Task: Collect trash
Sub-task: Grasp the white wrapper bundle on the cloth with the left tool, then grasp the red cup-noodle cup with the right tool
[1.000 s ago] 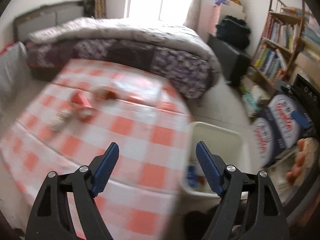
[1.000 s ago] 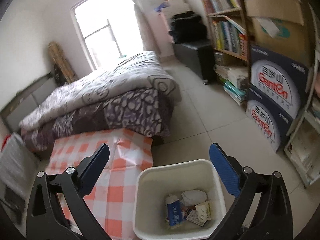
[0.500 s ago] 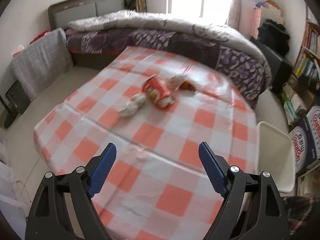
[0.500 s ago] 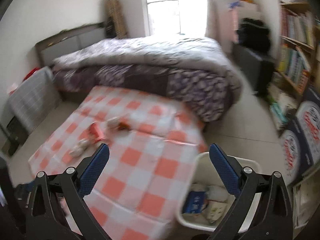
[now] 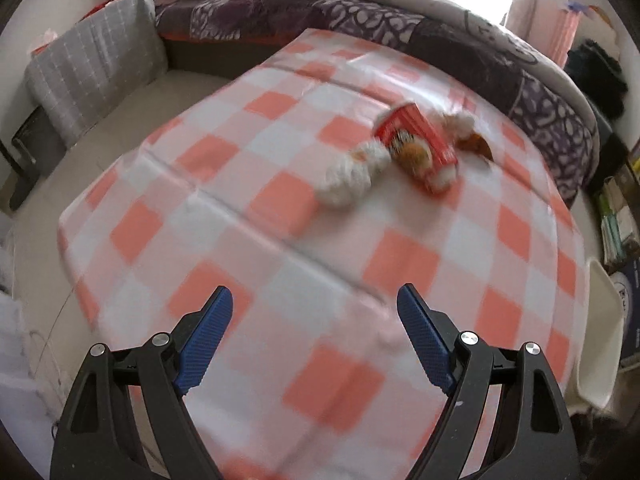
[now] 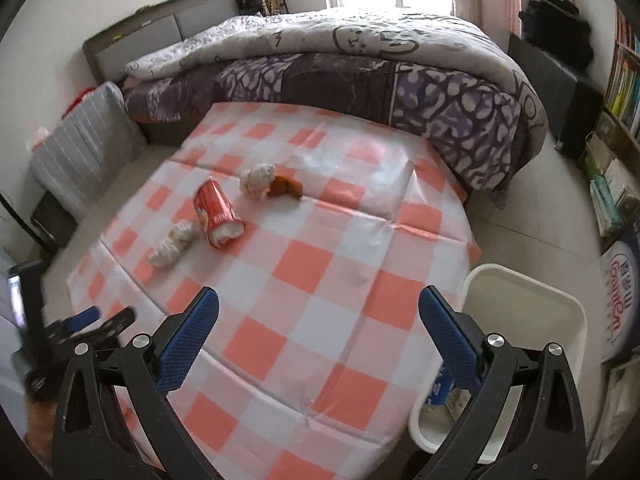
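On the red-and-white checked tablecloth (image 6: pixel 312 264) lie a tipped red paper cup (image 6: pixel 218 214), a crumpled white tissue (image 6: pixel 171 242) to its left, another white wad (image 6: pixel 258 178) and a brown scrap (image 6: pixel 285 188) behind it. The left wrist view shows the same red cup (image 5: pixel 416 148) and white tissue (image 5: pixel 352 172), blurred. My left gripper (image 5: pixel 316 300) hovers open and empty over the near part of the cloth. My right gripper (image 6: pixel 318 300) is open and empty too. A white bin (image 6: pixel 520 292) holding trash stands at the table's right, with its rim (image 5: pixel 604 332) at the left wrist view's right edge.
A bed with a purple patterned quilt (image 6: pixel 360 80) lies behind the table. A grey cushion (image 6: pixel 84 152) leans at the left. Bookshelves (image 6: pixel 624 92) and printed boxes (image 6: pixel 620 300) line the right wall. The other gripper (image 6: pixel 84 320) shows at the lower left of the right wrist view.
Both views swung from the white bin toward the table. The left gripper came lower and nearer the trash; the right one now looks over the whole cloth.
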{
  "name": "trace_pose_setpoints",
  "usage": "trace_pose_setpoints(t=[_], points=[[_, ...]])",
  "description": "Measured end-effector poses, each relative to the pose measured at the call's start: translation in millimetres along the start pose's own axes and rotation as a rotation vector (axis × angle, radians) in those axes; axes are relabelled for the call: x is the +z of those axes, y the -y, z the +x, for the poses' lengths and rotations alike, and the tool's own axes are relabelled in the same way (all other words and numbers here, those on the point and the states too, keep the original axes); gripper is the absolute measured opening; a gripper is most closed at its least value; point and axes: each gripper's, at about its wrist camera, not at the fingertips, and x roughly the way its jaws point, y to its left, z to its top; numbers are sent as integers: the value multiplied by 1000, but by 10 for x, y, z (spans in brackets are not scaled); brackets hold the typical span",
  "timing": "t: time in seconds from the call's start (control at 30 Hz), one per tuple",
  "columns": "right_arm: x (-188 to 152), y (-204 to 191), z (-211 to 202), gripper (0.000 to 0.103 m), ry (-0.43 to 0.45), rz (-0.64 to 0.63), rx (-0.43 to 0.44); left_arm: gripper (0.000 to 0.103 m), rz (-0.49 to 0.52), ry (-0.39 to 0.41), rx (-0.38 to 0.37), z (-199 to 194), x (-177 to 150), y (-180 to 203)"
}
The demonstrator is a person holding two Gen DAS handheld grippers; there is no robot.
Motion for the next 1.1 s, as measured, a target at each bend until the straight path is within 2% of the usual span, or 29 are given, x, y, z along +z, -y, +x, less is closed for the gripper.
trace_pose_setpoints(t=[0.07, 0.2, 0.3, 0.4, 0.47, 0.5, 0.53, 0.6, 0.67, 0.8, 0.93, 1.03, 1.1], points=[[59, 39, 2, 96, 0, 19, 10, 82, 20, -4, 1, 134, 154, 58], [130, 143, 97, 96, -53, 80, 49, 81, 68, -16, 11, 456, 475, 234], [171, 188, 113, 96, -64, 104, 61, 76, 88, -43, 16, 737, 673, 347], [217, 206, 91, 96, -44, 100, 45, 59, 82, -86, 37, 983, 758, 353], [235, 215, 101, 96, -45, 105, 48, 40, 58, -88, 18, 1029, 753, 316], [237, 222, 113, 96, -50, 110, 51, 39, 50, -81, 11, 1008, 742, 307], [235, 222, 130, 96, -58, 115, 53, 38, 30, -86, -15, 963, 705, 283], [229, 217, 149, 96, -65, 113, 54, 38, 26, -78, -17, 863, 625, 271], [211, 184, 166, 96, -70, 104, 55, 38, 16, -60, -21, 655, 494, 228], [162, 65, 198, 96, -66, 68, 43, 38, -67, -25, -52, 101, 215, 49], [75, -230, 340, 96, -57, -46, 30, 38, -163, 10, -78, -600, -99, -115], [102, -504, 568, 96, -99, -97, 74, 38, -210, 80, -84, -1026, -319, -225], [191, -753, 800, 96, -126, -133, 110, 38, -215, 118, -73, -1147, -396, -269]])
